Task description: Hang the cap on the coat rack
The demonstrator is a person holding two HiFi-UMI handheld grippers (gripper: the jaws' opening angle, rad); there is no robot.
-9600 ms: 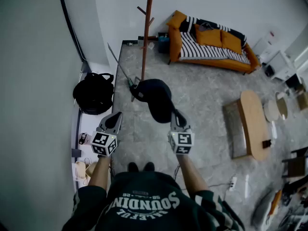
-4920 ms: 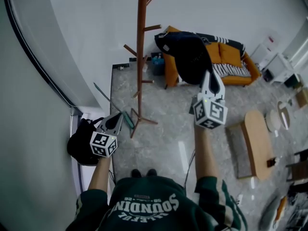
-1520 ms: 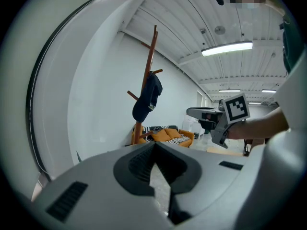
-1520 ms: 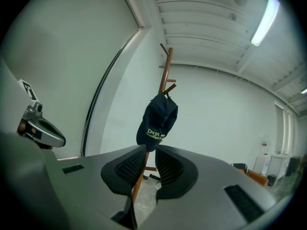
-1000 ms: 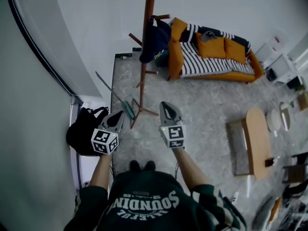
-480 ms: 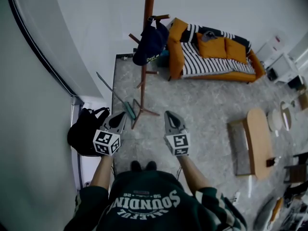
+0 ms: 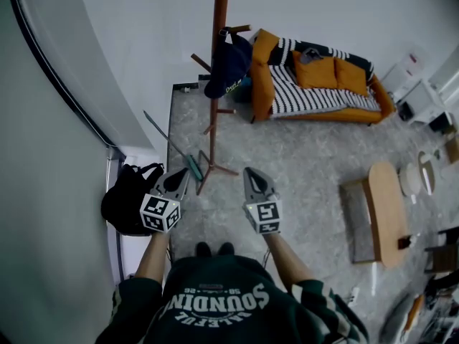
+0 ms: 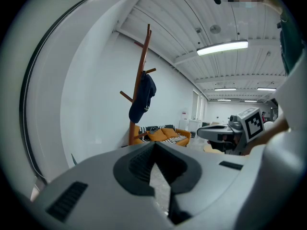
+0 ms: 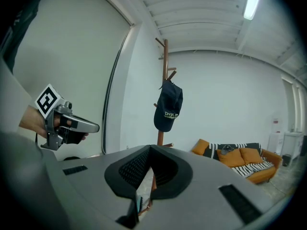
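Holding the right gripper (image 7: pixel 253 172) low in front of the body, with jaws pressed together and nothing between them. Holding the left gripper (image 7: pixel 178 173) near it at about the same height, with jaws likewise closed and empty. Pointing both grippers toward the coat rack (image 7: pixel 217 99) while standing well apart from it, with bare floor (image 7: pixel 301 149) lying between. Finding the cap (image 7: pixel 231 61) in neither gripper but hanging from an upper peg of the coat rack, on the side facing the sofa (image 7: pixel 315 77), with the crown drooping down beside the pole. Confirming the same in the right gripper view: cap (image 9: pixel 168 107) hanging free beside the pole, printed side facing the camera, touching nothing else. Noting a black bag (image 7: pixel 129 199) on the floor at the left by the wall, well clear of the cap. Judging the task as essentially complete: cap placed, grip let go, both grippers clear of the coat rack. Judging nothing as left beyond checking that the cap is sitting securely. Not being able to tell from these views how far the peg is reaching into the cap, so treating a slip as a small possible risk.
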